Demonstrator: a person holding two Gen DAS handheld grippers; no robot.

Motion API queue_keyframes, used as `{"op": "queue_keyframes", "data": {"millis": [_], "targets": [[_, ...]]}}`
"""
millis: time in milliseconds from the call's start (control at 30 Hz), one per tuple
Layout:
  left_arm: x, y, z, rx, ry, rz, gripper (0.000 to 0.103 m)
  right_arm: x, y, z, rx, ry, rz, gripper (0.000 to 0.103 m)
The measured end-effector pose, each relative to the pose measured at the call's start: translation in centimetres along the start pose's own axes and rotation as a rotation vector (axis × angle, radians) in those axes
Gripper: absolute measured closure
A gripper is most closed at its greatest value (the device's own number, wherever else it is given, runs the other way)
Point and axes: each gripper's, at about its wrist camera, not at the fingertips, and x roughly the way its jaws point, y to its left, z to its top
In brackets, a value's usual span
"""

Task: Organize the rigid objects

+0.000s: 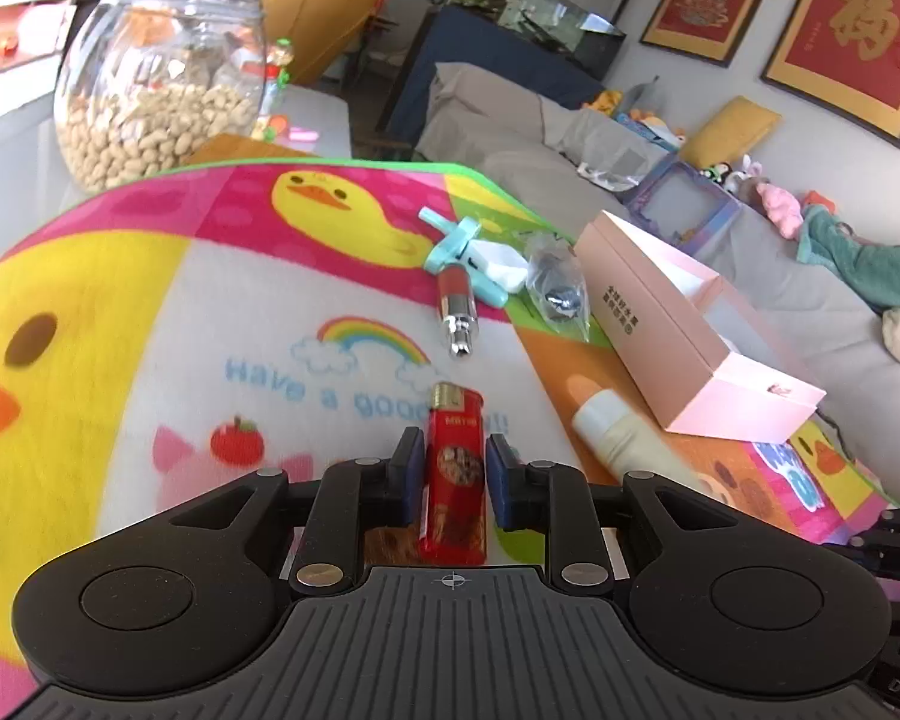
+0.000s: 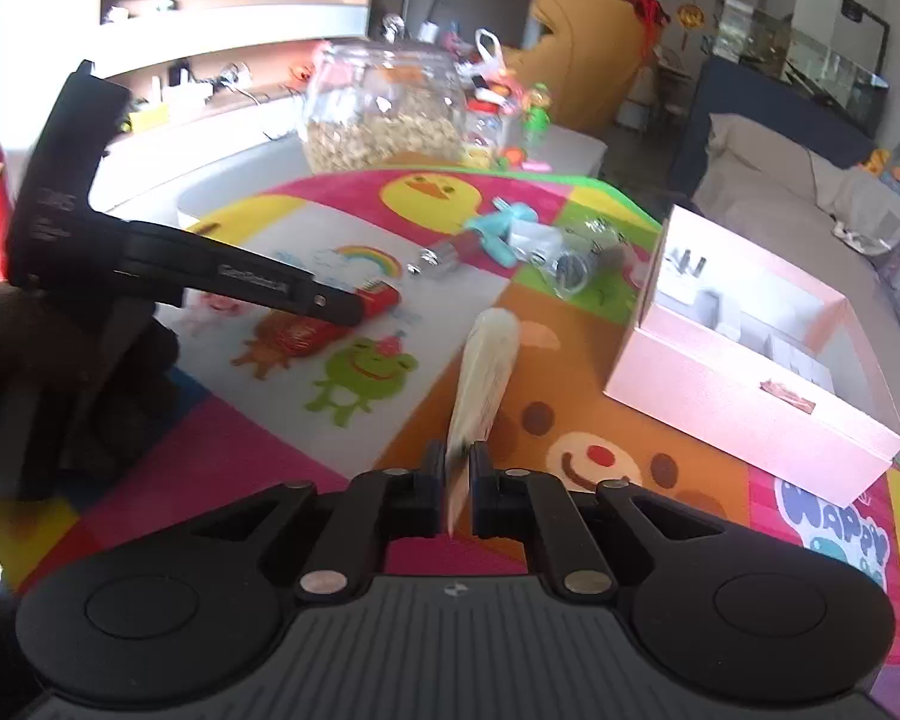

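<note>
A red lighter (image 1: 455, 420) lies on the colourful duck mat (image 1: 150, 276), and my left gripper (image 1: 455, 450) is shut on its body, pads against both sides. In the right wrist view the left gripper (image 2: 354, 309) reaches in from the left with the lighter (image 2: 384, 297) at its tip. My right gripper (image 2: 455, 468) is shut on the flat crimped end of a cream tube (image 2: 486, 360), which points away toward the mat's middle. That tube (image 1: 618, 432) also shows in the left wrist view, beside an open pink box (image 1: 660, 324).
The pink box (image 2: 750, 408) holds white items and sits at the mat's right edge. Beyond lie a red and silver cylinder (image 1: 455, 312), a teal plastic piece (image 1: 468, 252) and a clear bag of dark parts (image 1: 558, 288). A glass jar of nuts (image 1: 162, 84) stands far left.
</note>
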Motion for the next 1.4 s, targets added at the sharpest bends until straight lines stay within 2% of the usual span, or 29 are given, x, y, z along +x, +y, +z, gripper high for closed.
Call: {"op": "queue_keyframes", "data": {"millis": [100, 167, 233, 467, 600, 767, 900, 967, 1067, 1167, 1233, 1400], "targets": [[-0.7, -1.3, -0.7, 0.077, 0.013, 0.027, 0.078, -0.7, -0.3, 0.3, 0.012, -0.037, -0.018, 0.080], [-1.2, -2.2, -1.2, 0.133, 0.028, 0.036, 0.077, -0.4, -0.8, 1.0, 0.032, -0.066, -0.020, 0.061], [-1.5, -3.2, -1.6, 0.193, 0.038, 0.061, 0.077, 0.3, -1.1, 1.5, 0.042, -0.078, -0.003, 0.056], [-1.7, -4.7, -2.2, 0.269, 0.069, 0.115, 0.076, 5.4, -0.7, 2.1, 0.023, -0.015, 0.078, 0.055], [-1.6, -4.9, -2.1, 0.261, 0.076, 0.134, 0.076, 6.1, -1.2, 1.5, 0.063, 0.003, 0.080, 0.057], [-1.2, -5.2, -1.2, 0.247, 0.125, 0.156, 0.076, 5.6, -1.8, 0.8, 0.079, 0.031, 0.096, 0.057], [-1.1, -6.3, -1.2, 0.287, 0.175, 0.182, 0.076, 6.2, -2.3, 1.7, 0.077, 0.013, 0.060, 0.057], [-1.1, -6.7, -1.4, 0.307, 0.179, 0.192, 0.076, 7.1, -2.3, 2.3, 0.067, 0.021, 0.071, 0.057], [-1.0, -6.5, -1.2, 0.282, 0.187, 0.196, 0.076, 8.3, -1.8, 2.9, 0.055, 0.039, 0.090, 0.059], [-1.0, -6.4, -1.1, 0.268, 0.192, 0.197, 0.076, 7.5, -1.7, 3.0, 0.078, 0.054, 0.119, 0.071], [-1.1, -6.5, -1.3, 0.276, 0.183, 0.200, 0.076, 6.0, -1.9, 2.5, 0.093, 0.038, 0.108, 0.077], [-1.4, -6.9, -2.1, 0.299, 0.139, 0.207, 0.077, 0.9, -4.0, 0.3, 0.165, 0.002, 0.044, 0.080]]}}
